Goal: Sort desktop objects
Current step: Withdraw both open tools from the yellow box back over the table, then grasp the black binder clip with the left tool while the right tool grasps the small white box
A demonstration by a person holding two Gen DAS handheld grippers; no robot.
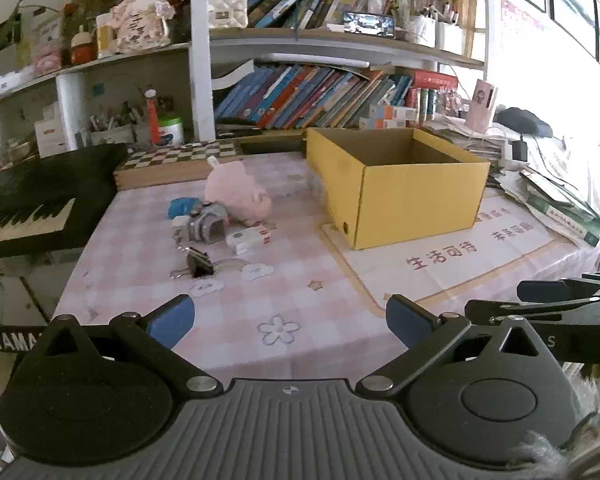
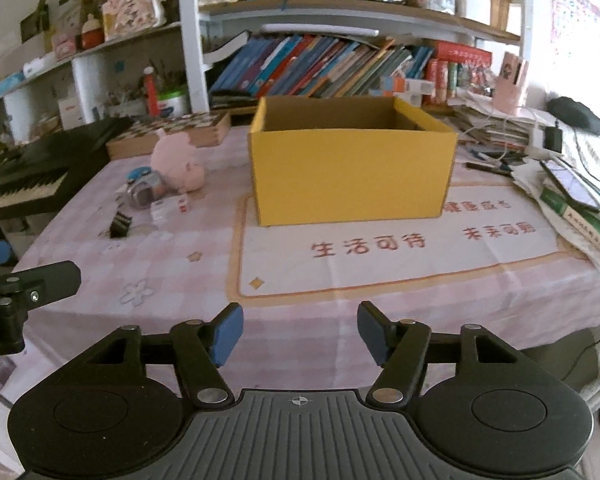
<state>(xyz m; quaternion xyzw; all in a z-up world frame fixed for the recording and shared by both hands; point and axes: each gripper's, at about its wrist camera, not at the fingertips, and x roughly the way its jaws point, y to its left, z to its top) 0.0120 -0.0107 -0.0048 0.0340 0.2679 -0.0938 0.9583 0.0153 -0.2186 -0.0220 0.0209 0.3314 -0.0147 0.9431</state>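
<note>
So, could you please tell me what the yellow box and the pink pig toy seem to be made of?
The open yellow box looks like matte cardboard: flat folded panels, brown unprinted inside. The pink pig toy seems soft plush fabric, with a fuzzy, rounded, non-shiny surface, though the blur leaves that open.

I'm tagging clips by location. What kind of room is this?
Most likely a home study or family room: crowded bookshelves behind a table with a pink checked cloth, a Yamaha keyboard at its side, and a plush pig near a yellow box.
</note>
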